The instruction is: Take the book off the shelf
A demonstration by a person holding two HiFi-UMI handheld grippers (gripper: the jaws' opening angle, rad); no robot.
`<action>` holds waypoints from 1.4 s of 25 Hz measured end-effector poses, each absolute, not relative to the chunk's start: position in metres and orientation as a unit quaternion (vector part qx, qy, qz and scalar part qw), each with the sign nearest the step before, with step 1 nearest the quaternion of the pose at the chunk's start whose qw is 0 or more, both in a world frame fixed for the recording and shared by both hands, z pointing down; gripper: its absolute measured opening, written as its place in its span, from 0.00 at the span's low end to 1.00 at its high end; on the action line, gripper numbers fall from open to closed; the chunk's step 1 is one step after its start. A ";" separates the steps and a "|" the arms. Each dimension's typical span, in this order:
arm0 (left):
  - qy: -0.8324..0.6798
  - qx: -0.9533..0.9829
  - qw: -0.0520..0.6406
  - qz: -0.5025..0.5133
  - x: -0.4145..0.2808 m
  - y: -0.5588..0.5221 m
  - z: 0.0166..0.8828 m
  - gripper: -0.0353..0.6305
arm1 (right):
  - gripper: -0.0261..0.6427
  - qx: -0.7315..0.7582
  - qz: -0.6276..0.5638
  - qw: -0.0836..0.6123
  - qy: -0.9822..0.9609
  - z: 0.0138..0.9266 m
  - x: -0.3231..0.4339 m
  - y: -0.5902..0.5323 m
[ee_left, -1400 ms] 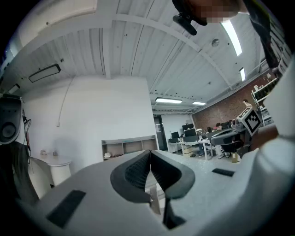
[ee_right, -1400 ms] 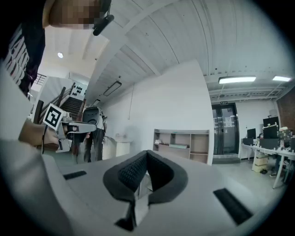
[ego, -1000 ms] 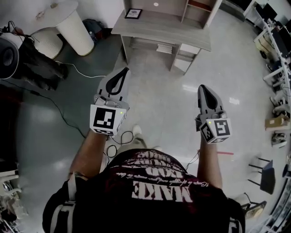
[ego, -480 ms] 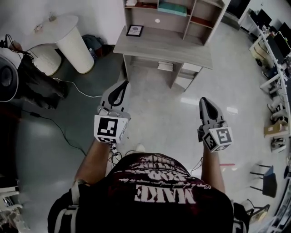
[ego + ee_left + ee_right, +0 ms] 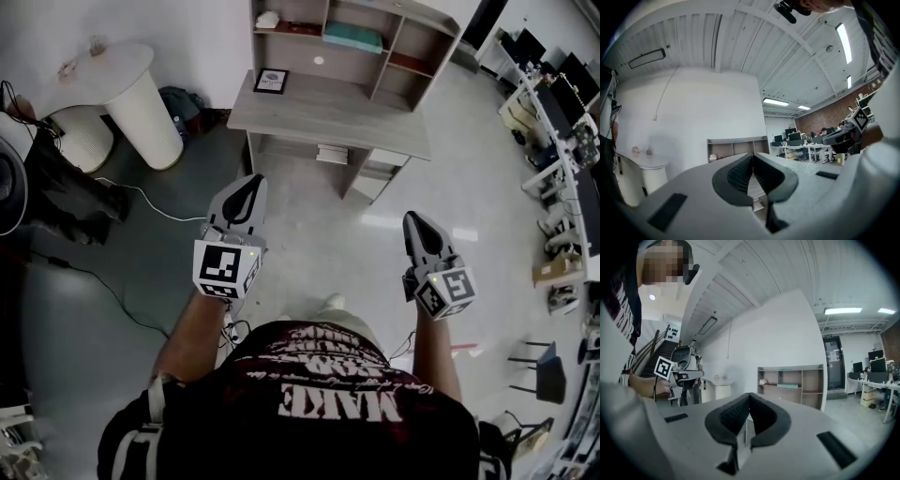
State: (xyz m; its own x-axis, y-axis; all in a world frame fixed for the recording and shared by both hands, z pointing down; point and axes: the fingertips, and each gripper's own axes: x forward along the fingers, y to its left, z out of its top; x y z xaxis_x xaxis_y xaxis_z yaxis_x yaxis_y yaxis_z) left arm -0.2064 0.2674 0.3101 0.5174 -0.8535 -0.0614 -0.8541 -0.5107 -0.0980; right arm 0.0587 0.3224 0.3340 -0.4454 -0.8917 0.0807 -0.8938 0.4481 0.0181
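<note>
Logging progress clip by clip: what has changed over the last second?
The person has walked toward the shelf; it sits lower in the head view, and its teal book now shows. The left gripper and right gripper stay shut, empty, pointing ahead.

A: Jaws of the left gripper (image 5: pixel 753 158)?
B: Pressed together, ribbed pads meeting along one line, nothing between.

A: Straight past the tips?
B: A wooden shelf (image 5: pixel 735 146) against the white wall (image 5: pixel 712 108), open compartments, lower part hidden behind the jaws. Contents too small to tell.

A: Off to the left?
B: A round white table (image 5: pixel 648 165), small items on top.

A: And to the right?
B: The right gripper (image 5: pixel 828 138), side-on, marker cube (image 5: pixel 858 119) above, pointing the same way. Farther back, desks with monitors (image 5: pixel 802 143) before a brick wall (image 5: pixel 822 119). Overhead, long ceiling lights (image 5: pixel 776 101).
</note>
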 end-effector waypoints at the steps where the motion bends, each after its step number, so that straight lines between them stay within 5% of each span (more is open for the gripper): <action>1: 0.488 -0.871 0.056 0.002 -0.204 0.263 0.313 0.06 | 0.04 0.527 0.015 0.037 -0.849 0.335 0.061 0.318; 22: 0.495 -0.869 0.018 -0.011 -0.176 0.144 0.323 0.06 | 0.04 0.504 0.040 -0.007 -0.863 0.348 0.085 0.196; 35: 0.490 -0.871 0.006 -0.031 -0.124 0.070 0.331 0.06 | 0.04 0.491 0.059 0.028 -0.869 0.369 0.123 0.125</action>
